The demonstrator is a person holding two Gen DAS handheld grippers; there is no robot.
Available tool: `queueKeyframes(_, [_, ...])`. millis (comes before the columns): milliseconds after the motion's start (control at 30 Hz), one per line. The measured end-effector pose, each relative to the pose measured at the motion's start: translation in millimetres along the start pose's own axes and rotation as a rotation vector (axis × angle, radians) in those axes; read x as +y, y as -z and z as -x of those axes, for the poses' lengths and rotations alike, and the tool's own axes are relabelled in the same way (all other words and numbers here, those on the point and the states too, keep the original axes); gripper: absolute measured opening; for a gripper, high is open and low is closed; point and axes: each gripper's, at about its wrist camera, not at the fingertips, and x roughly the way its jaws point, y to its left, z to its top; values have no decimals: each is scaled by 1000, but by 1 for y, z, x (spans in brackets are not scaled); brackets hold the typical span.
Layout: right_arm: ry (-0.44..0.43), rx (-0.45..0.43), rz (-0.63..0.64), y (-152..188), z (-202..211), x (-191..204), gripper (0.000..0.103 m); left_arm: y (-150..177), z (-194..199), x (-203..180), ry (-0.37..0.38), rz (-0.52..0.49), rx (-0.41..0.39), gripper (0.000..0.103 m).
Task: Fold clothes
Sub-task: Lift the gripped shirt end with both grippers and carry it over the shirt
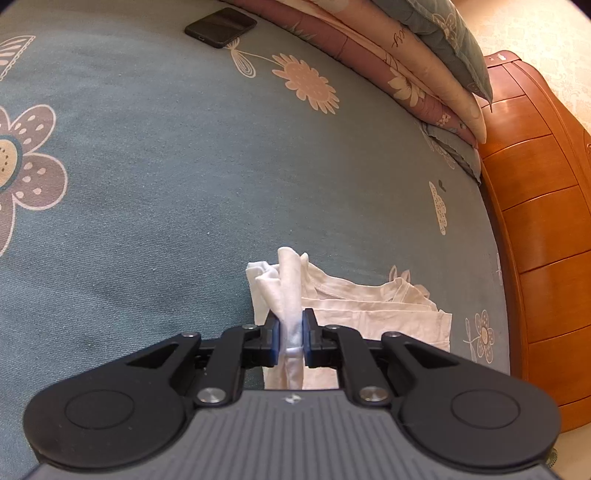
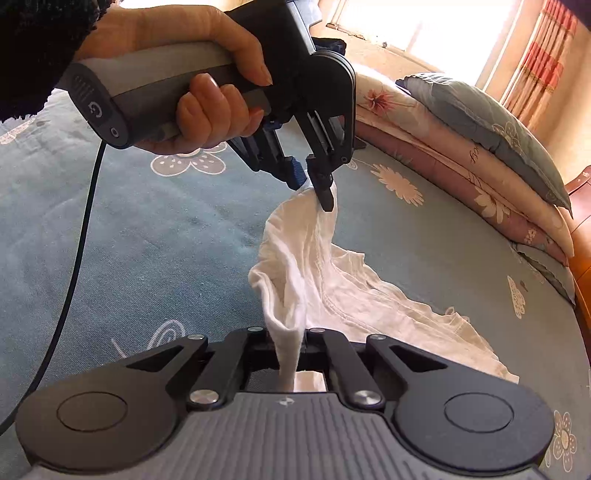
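A white garment hangs stretched between both grippers above a blue-green flowered bedspread. My right gripper is shut on a bunched edge of it at the bottom of the right wrist view. My left gripper, held by a hand, is shut on another corner higher up. In the left wrist view the left gripper pinches a white fold, and the rest of the garment lies flat on the bedspread behind it.
A black phone lies on the bed at the far edge. Stacked quilts and a pillow run along the right. A wooden headboard stands at the right edge. A black cable hangs from the left gripper's handle.
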Motion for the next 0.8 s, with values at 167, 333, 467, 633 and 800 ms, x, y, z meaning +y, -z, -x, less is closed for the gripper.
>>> queueKeyframes(167, [11, 2, -39, 5, 9, -19, 3, -2, -4, -28, 0, -26, -9, 9])
queueKeyframes(333, [28, 10, -76, 13, 16, -40, 3, -2, -12, -60, 15, -62, -7, 9])
queueKeyframes(467, [49, 17, -125, 22, 22, -61, 3, 0, -23, -88, 32, -89, 2, 9])
queueKeyframes(633, [73, 20, -180, 36, 29, -86, 3, 2, -39, -121, 45, -103, 8, 9])
queueKeyframes(800, [78, 26, -248, 52, 35, -111, 3, 7, -59, -155, 45, -147, 27, 9])
